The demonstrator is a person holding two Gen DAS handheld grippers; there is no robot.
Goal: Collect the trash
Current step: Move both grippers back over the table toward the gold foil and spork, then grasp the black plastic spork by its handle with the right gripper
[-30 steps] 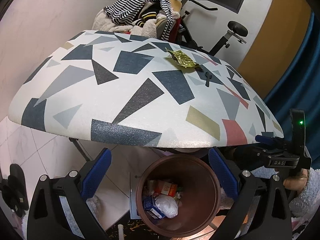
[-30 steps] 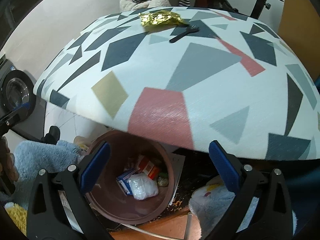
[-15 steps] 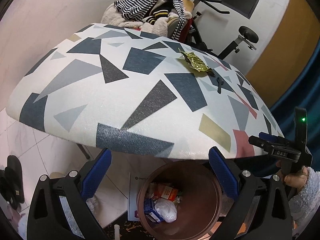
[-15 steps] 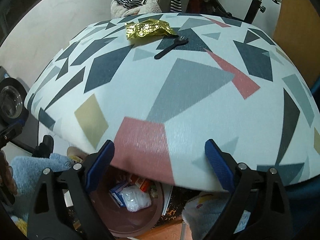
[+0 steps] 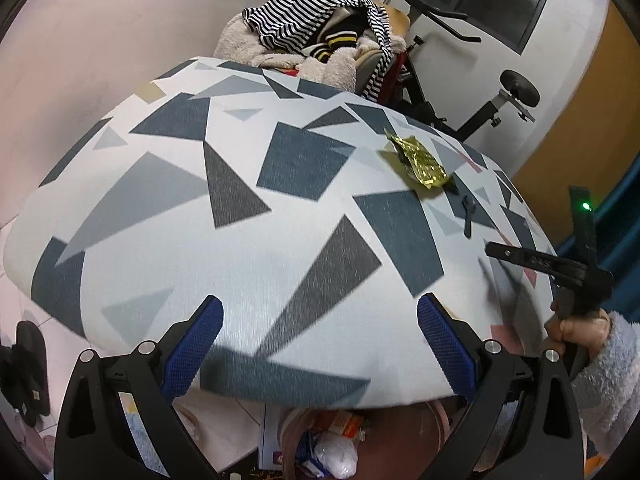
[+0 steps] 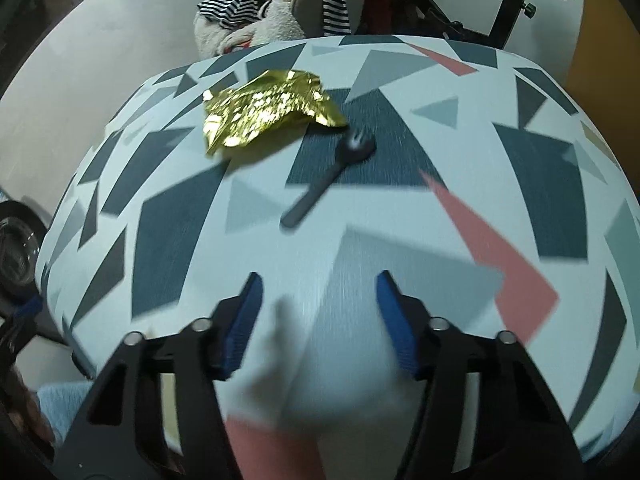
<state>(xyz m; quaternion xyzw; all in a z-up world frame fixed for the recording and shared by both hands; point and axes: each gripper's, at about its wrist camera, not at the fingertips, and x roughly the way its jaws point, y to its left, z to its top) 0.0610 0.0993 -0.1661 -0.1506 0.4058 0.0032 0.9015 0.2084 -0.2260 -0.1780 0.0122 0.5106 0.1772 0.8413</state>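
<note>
A crumpled gold foil wrapper (image 6: 268, 108) lies on the patterned table (image 6: 360, 248), with a small black plastic fork (image 6: 328, 176) just right of it. The same wrapper (image 5: 418, 162) and fork (image 5: 468, 214) show far right in the left wrist view. My right gripper (image 6: 318, 316) hovers over the table short of the fork, its jaws closing with nothing between them. My left gripper (image 5: 320, 344) hangs wide open and empty over the table's near edge. Below that edge the brown trash bin (image 5: 400, 448) holds a white bag and cartons. A hand in a fluffy sleeve (image 5: 580, 332) holds the right gripper.
A chair piled with striped clothes (image 5: 320, 40) and an exercise bike (image 5: 516, 92) stand behind the table. Black slippers (image 5: 24, 372) lie on the tiled floor at left. A blue curtain (image 5: 616, 216) hangs at right.
Both grippers moved forward from above the bin to over the table, the right one farther. The right jaws narrowed. The bin slid mostly under the table edge in view.
</note>
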